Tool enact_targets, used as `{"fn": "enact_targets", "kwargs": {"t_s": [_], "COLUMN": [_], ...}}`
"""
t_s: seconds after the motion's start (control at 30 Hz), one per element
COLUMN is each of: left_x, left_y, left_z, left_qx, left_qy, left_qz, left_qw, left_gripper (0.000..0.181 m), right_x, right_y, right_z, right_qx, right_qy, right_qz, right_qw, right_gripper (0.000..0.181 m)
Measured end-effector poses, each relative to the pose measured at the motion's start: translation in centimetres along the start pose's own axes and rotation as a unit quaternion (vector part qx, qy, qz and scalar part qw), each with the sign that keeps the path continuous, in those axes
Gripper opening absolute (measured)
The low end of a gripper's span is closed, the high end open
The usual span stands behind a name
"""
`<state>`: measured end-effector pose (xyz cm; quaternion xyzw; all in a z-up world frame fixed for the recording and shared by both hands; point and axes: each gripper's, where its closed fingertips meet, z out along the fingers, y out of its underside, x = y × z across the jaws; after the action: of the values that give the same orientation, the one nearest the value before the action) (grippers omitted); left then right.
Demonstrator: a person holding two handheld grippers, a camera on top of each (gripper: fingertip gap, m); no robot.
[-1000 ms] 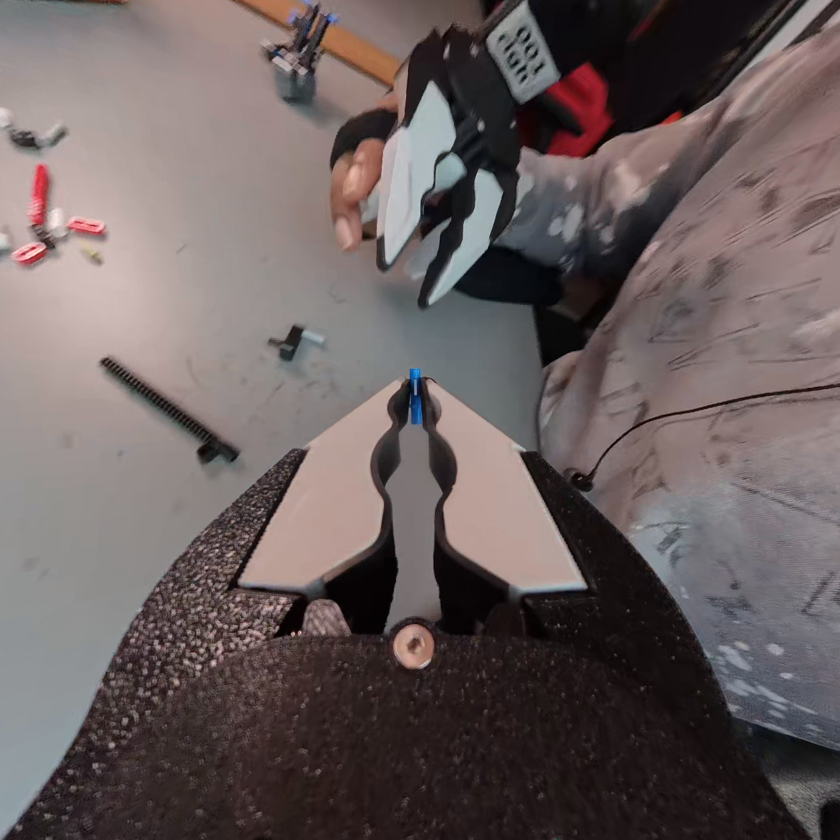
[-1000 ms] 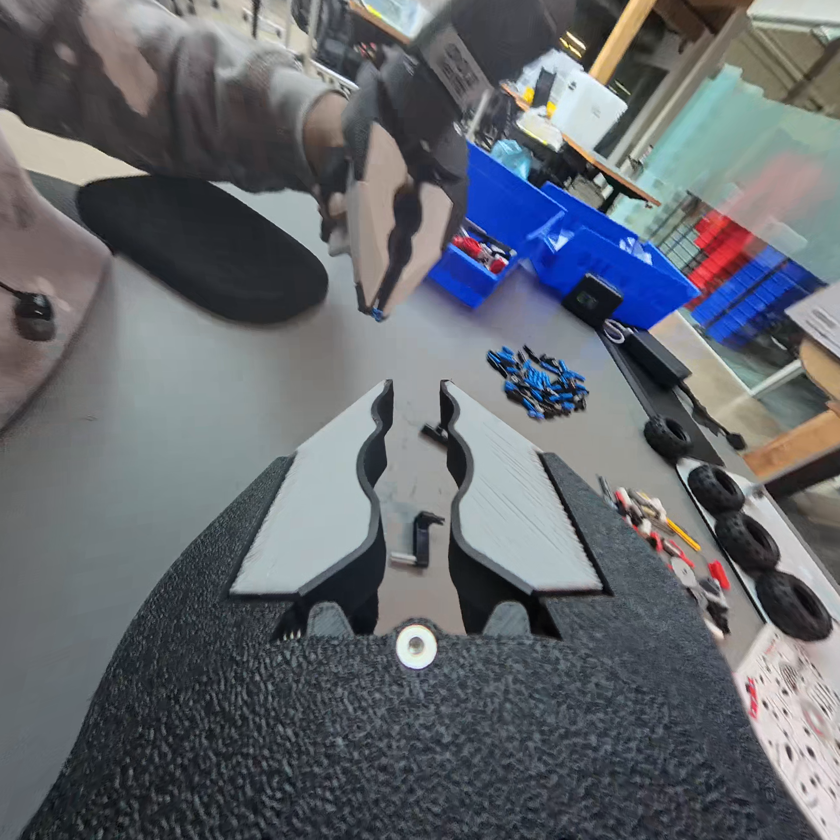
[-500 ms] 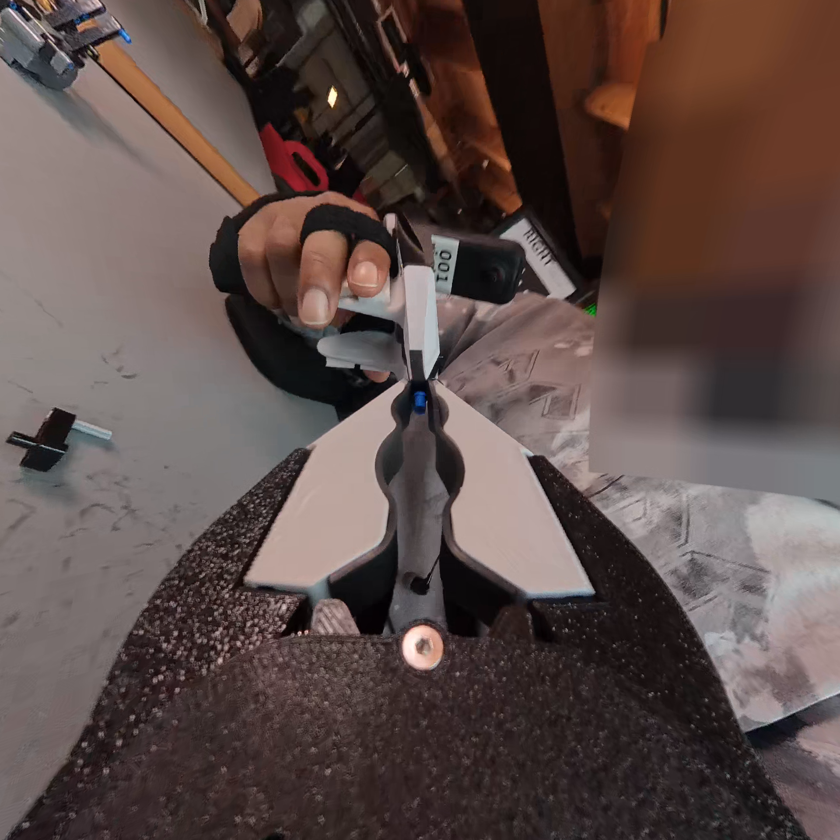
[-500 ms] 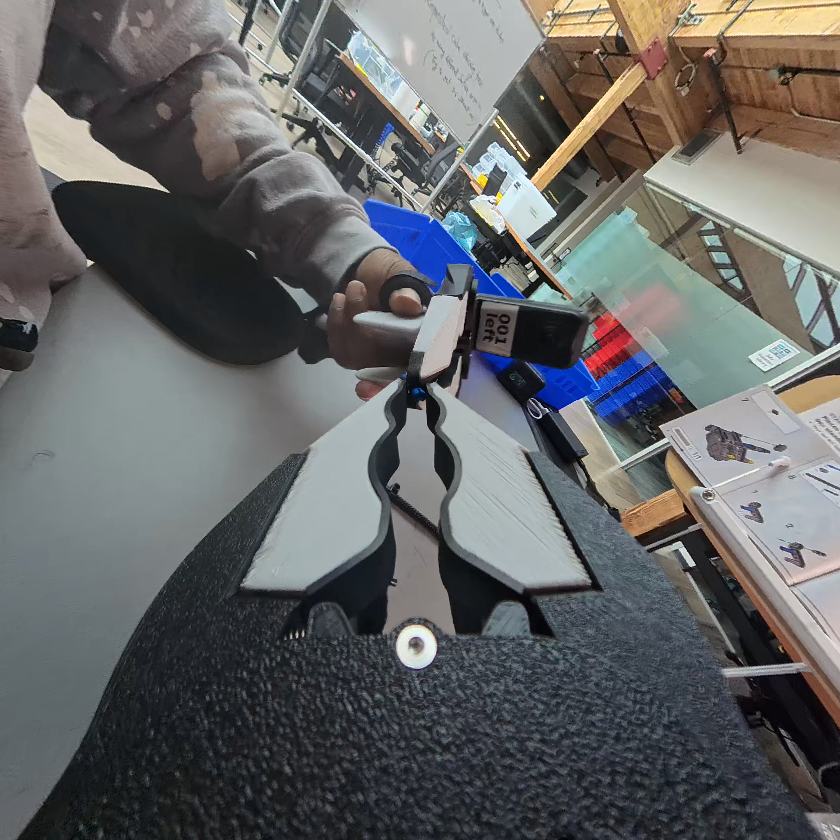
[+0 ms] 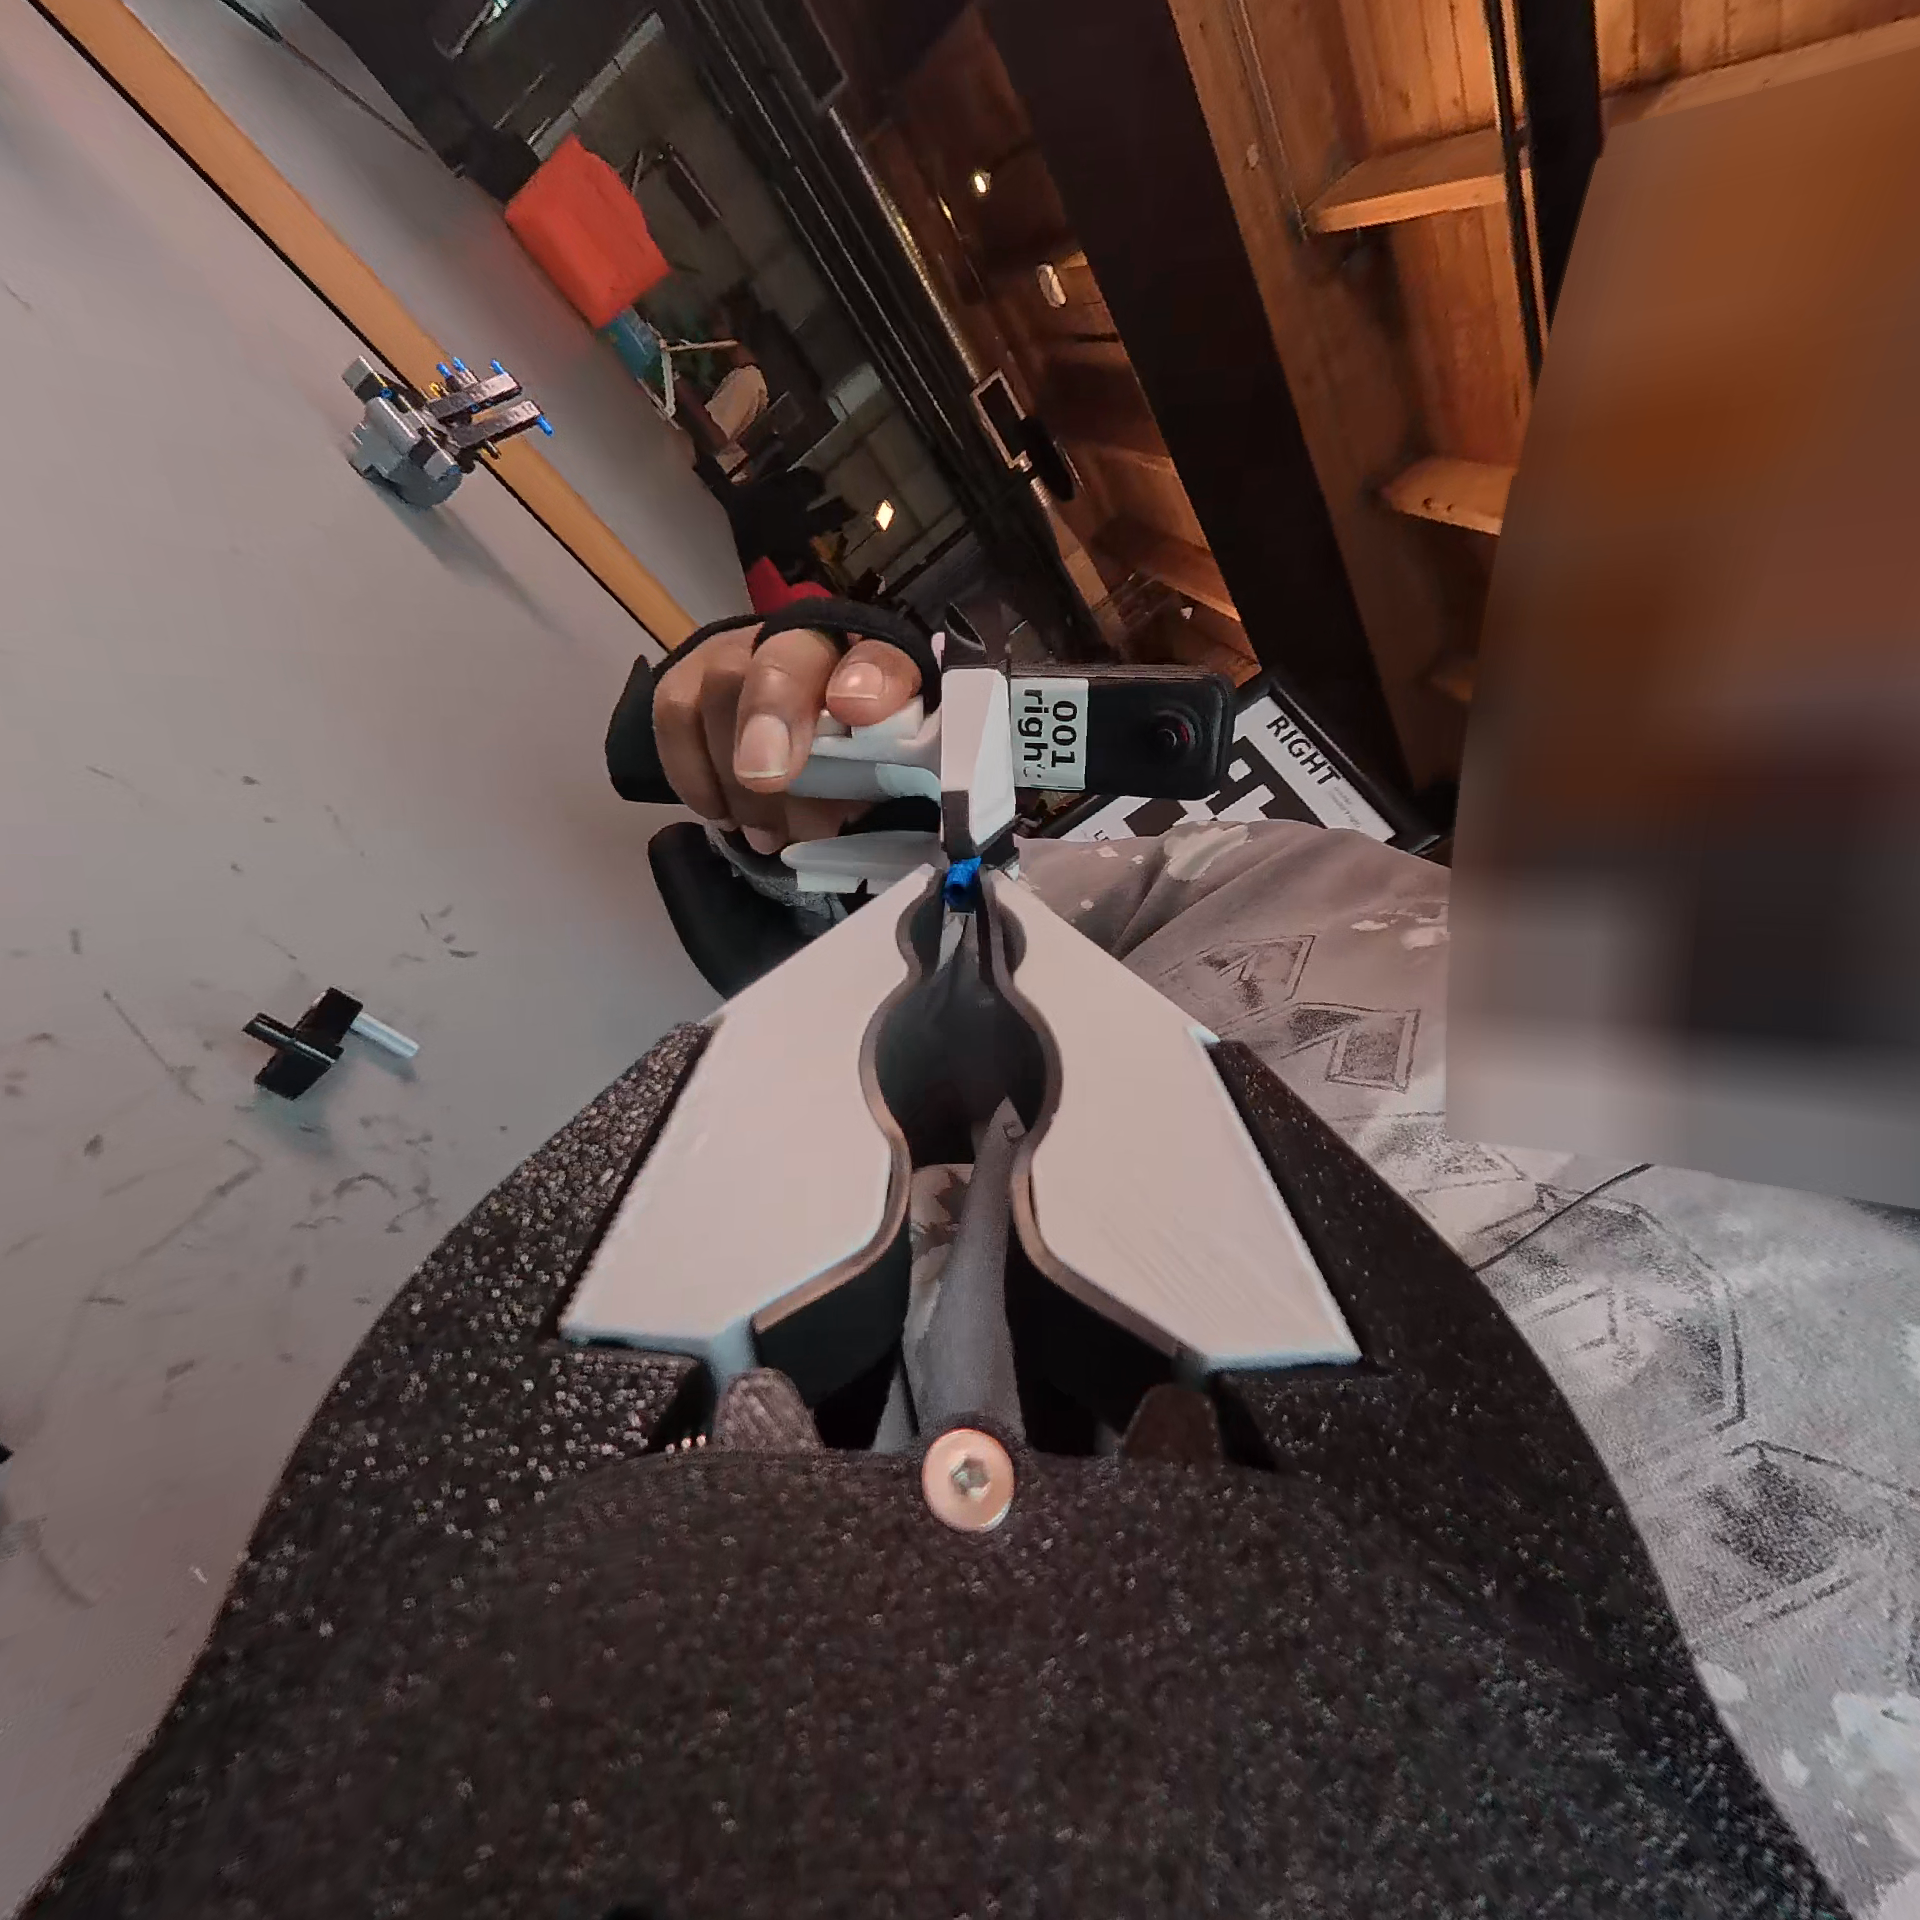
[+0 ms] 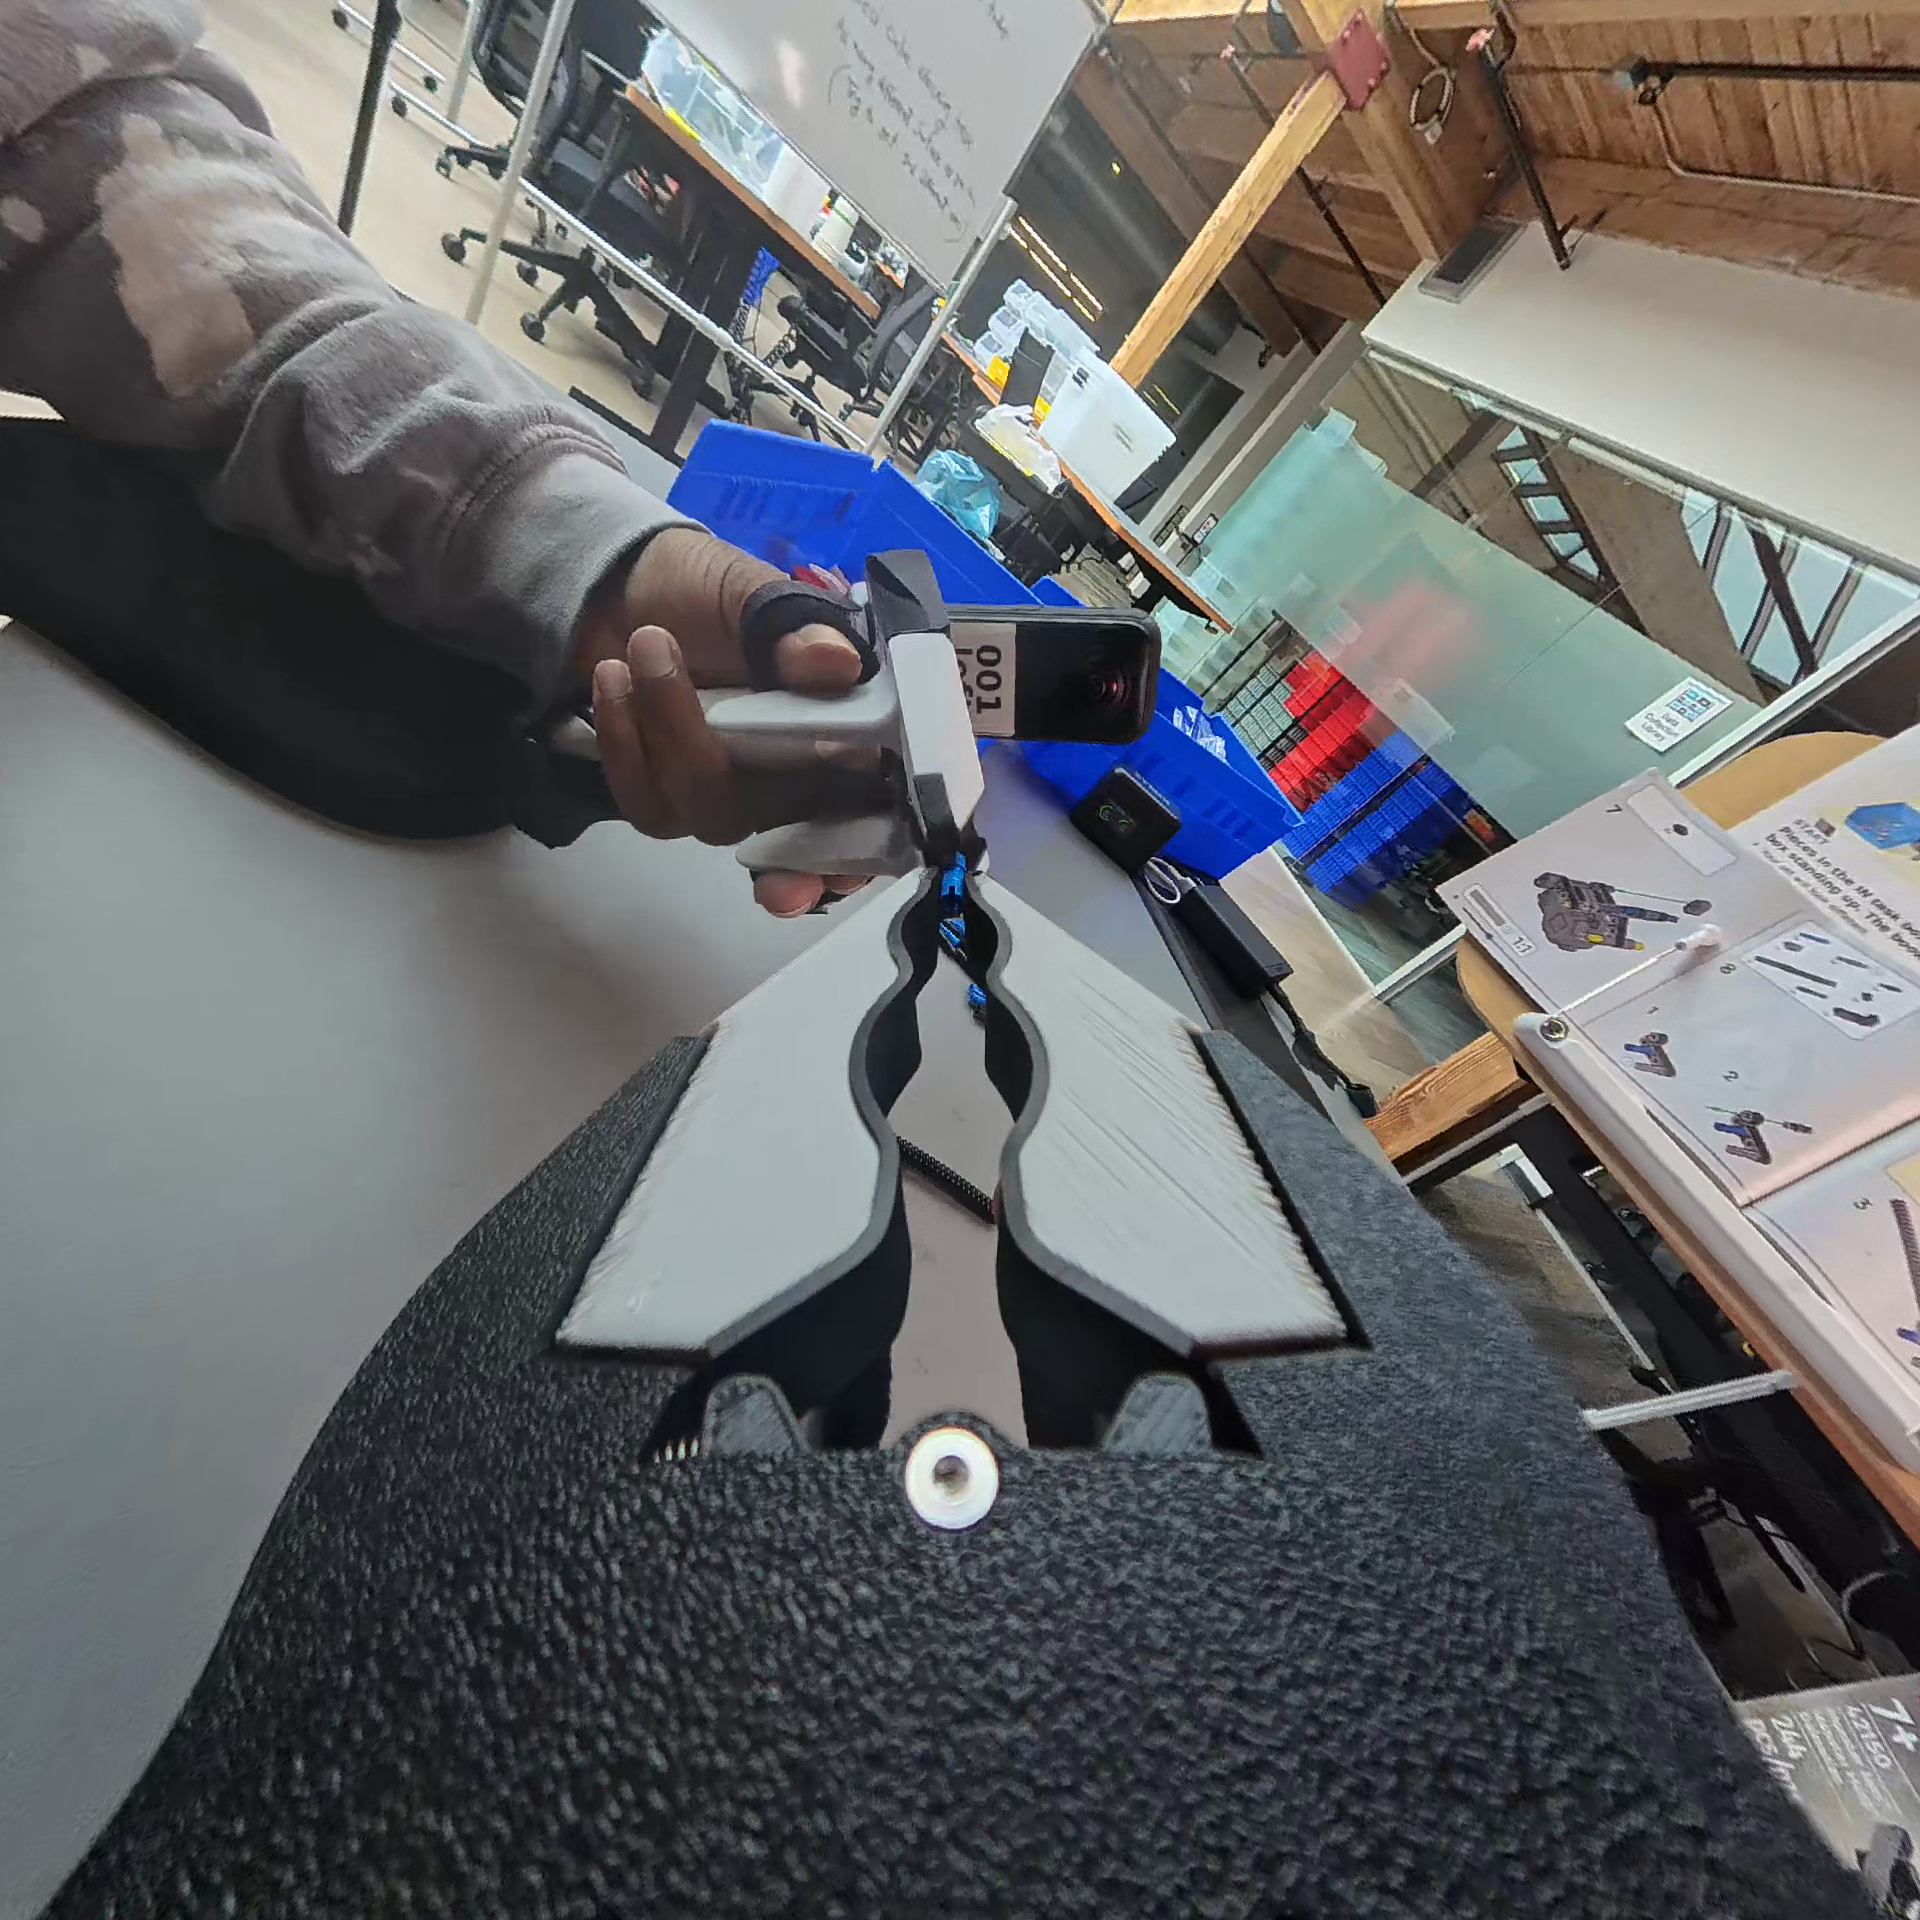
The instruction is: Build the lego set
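A small blue pin (image 5: 958, 885) sits between the fingertips of my left gripper (image 5: 961, 894), which is shut on it and held up above the grey table (image 5: 208, 779). My right gripper (image 6: 951, 883) meets it tip to tip. Its fingers have closed around the same blue pin (image 6: 950, 881). In the left wrist view the right gripper (image 5: 971, 842) shows edge-on in a hand, its tips touching the pin from above. In the right wrist view the left gripper (image 6: 940, 831) shows the same way. A black piece with a grey axle (image 5: 312, 1039) lies on the table to the left.
A partly built grey and black assembly (image 5: 426, 436) stands far back near the table's wooden edge. A black gear rack (image 6: 945, 1179) lies on the table under my right gripper. Blue bins (image 6: 1143, 758) and a black device (image 6: 1122, 816) sit beyond. An open instruction booklet (image 6: 1714, 987) is at the right. Only a small space, under 4 cm, lies between the two pairs of fingers.
Both grippers lifted off the table and swung to face each other, tips meeting. My right gripper went from open to closed around the blue pin that my left gripper holds.
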<state>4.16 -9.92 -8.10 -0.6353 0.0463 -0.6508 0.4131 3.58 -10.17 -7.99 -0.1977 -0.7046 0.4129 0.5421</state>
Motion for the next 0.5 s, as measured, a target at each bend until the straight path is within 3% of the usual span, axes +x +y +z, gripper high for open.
{"fn": "enact_targets", "kwargs": {"t_s": [0.43,0.47,0.5], "left_x": [-1.0,-1.3,-1.7], "left_y": [0.9,0.9,0.8], "left_z": [0.1,0.2,0.1], "left_qx": [-0.020,-0.021,-0.025], "left_qy": [-0.006,-0.015,-0.032], "left_qz": [-0.045,-0.041,-0.022], "left_qw": [0.999,0.999,0.999], "left_gripper": [0.004,0.005,0.018], "right_x": [-0.9,-0.8,-0.6], "right_y": [0.9,1.2,1.4], "right_z": [0.1,0.0,-0.1], "right_qx": [-0.030,-0.035,-0.041], "right_qy": [-0.023,-0.027,-0.029], "right_qz": [-0.025,-0.023,-0.021], "right_qw": [0.999,0.999,0.999], "right_gripper": [0.004,0.004,0.004]}}
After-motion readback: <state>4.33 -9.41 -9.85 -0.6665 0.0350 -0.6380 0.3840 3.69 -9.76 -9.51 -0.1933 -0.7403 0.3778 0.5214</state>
